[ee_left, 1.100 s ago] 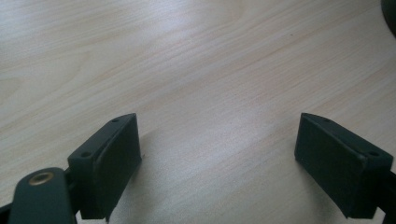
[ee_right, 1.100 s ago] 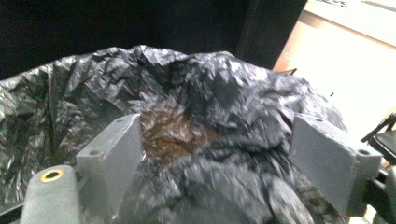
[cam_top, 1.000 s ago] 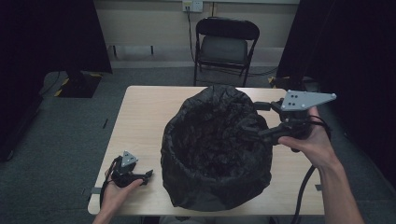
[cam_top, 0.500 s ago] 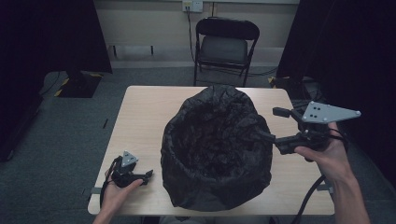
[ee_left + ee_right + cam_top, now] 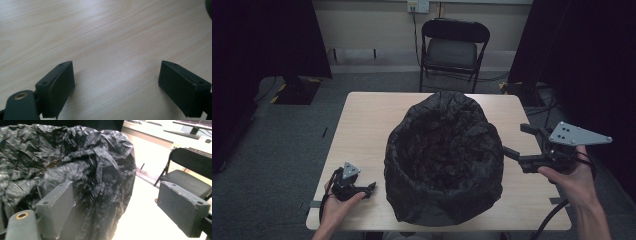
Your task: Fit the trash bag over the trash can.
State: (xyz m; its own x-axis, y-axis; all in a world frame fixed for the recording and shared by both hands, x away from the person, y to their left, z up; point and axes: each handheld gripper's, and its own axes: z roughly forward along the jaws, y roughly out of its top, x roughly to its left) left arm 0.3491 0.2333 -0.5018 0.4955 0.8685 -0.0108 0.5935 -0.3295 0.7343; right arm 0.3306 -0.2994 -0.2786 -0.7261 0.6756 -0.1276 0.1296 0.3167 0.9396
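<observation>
High view. Bag (image 5: pixel 444 160): black plastic liner, crinkled and glossy, draped over a round bin-like form; mouth open upward, standing at the middle of the surface (image 5: pixel 362 120), pale wood-grain laminate. Long axis runs from the near edge toward the chair (image 5: pixel 454 47). Right tongs (image 5: pixel 524 142): held above the surface just right of the bag, tips aimed left at its side wall, apart from it, spread and holding nothing. Left tongs (image 5: pixel 371 187): resting low near the front-left corner, tips toward the bag's base. The right hand is judged the nearer to the rim.

Left gripper view. Left tongs (image 5: pixel 116 87): two matte black blocks, spread wide, bare wood grain between them.

Right gripper view. Right tongs (image 5: pixel 116 207): spread, nothing pinched. Bag (image 5: pixel 75 170) lies ahead and to the left; folds sharp, sheen patchy, slightly blurred. Chair (image 5: pixel 190 175), black padded seat, beyond at right.
</observation>
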